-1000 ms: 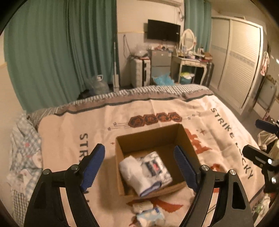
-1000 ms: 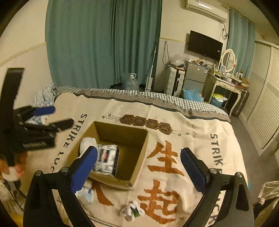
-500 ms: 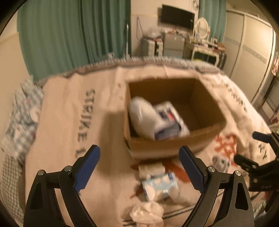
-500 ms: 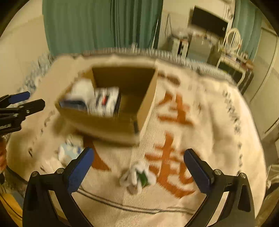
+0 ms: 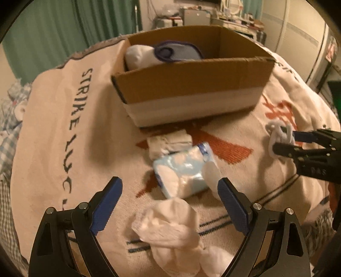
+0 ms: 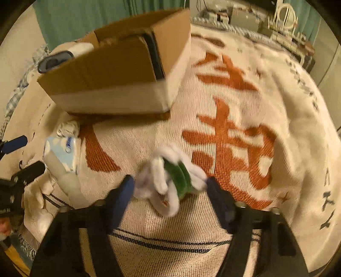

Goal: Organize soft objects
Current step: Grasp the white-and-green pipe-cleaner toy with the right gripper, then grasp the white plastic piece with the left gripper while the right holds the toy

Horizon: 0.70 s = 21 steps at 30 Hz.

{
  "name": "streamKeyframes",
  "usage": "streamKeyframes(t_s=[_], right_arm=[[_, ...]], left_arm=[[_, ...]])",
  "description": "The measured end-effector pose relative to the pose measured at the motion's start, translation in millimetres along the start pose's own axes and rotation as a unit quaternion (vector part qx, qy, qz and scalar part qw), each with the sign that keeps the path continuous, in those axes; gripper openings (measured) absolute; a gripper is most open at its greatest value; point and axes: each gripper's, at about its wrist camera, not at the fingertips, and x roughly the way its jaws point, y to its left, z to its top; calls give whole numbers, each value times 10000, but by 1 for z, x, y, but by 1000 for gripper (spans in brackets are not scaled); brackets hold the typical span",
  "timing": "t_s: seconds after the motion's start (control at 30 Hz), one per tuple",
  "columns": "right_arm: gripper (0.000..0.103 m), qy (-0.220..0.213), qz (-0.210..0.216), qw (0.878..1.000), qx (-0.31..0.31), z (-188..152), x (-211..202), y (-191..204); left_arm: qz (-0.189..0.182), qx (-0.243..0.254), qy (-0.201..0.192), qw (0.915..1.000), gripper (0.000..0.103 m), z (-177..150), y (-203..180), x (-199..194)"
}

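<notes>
A cardboard box (image 5: 191,85) (image 6: 106,85) stands on the bed with a white roll (image 5: 138,56) and a blue-rimmed piece (image 5: 177,52) inside. In front of it lie a folded white cloth (image 5: 168,142) (image 6: 68,127), a light blue tissue pack (image 5: 183,170) (image 6: 61,153) and a crumpled white cloth (image 5: 170,225). My left gripper (image 5: 169,183) hangs open low over the pack and the crumpled cloth, touching neither. My right gripper (image 6: 169,181) (image 5: 283,141) is closing on a white and green sock bundle (image 6: 172,172) (image 5: 277,132), with both pads against its sides.
The cream bedspread (image 6: 245,102) with orange characters and dark lettering covers the bed. A checked blanket (image 5: 10,119) lies at its left edge. Green curtains (image 5: 64,27), a dresser with clutter (image 5: 213,15) and a white wardrobe (image 5: 298,36) stand behind.
Both grippers have sunk toward the bed and tipped downward. The right jaws have narrowed from wide apart onto the sock bundle. The left jaws stay wide.
</notes>
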Motion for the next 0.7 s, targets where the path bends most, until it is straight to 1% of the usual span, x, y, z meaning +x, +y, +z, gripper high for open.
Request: streamKeyframes(t_s=[0.07,0.13,0.17,0.23,0.3,0.33,0.37,0.4,0.53,0.6,0.67,0.7], right_arm=[[54,48,24,10000,58,-4,2,-5],[49,14,78,9999,76,-4,-1,-7],[47,-26,85,9999,64,-5,-4,-7],[42,-112,115,9999,17,-5,-10,-7],[42,-172,151,9997,-30,-5,-14,-7],[42,-221,158,9996,-82,-6,-17,-6],[42,-242,162,9995,-123,-6,-18,-4],[42,-266,172,9993,-174,-6,-19,-3],[42,-291,215,9988,-335,-9,-21,2],[42,-285,221,9986,-397,-12,-21,3],[42,-259,244,9984,-440,-15,-20,3],[42,-247,251,9984,-444,-15,-20,2]], left_arm=[[-72,29,26,10000,91,-1,-4,-2],[-163,74,65,9998,91,-3,-11,-3],[-194,92,99,9997,85,-3,-14,-3],[-299,138,219,9992,83,-5,-23,-1],[-445,157,362,9982,81,-7,-32,3],[-508,160,442,9976,79,-7,-36,5],[-561,163,520,9969,72,-7,-41,9],[-584,156,593,9964,69,-7,-46,13],[-659,-12,755,9950,67,-6,-52,29],[-752,-205,793,9938,66,-4,-48,36],[-792,-295,722,9938,66,-2,-48,39],[-782,-256,700,9941,57,-1,-51,42]])
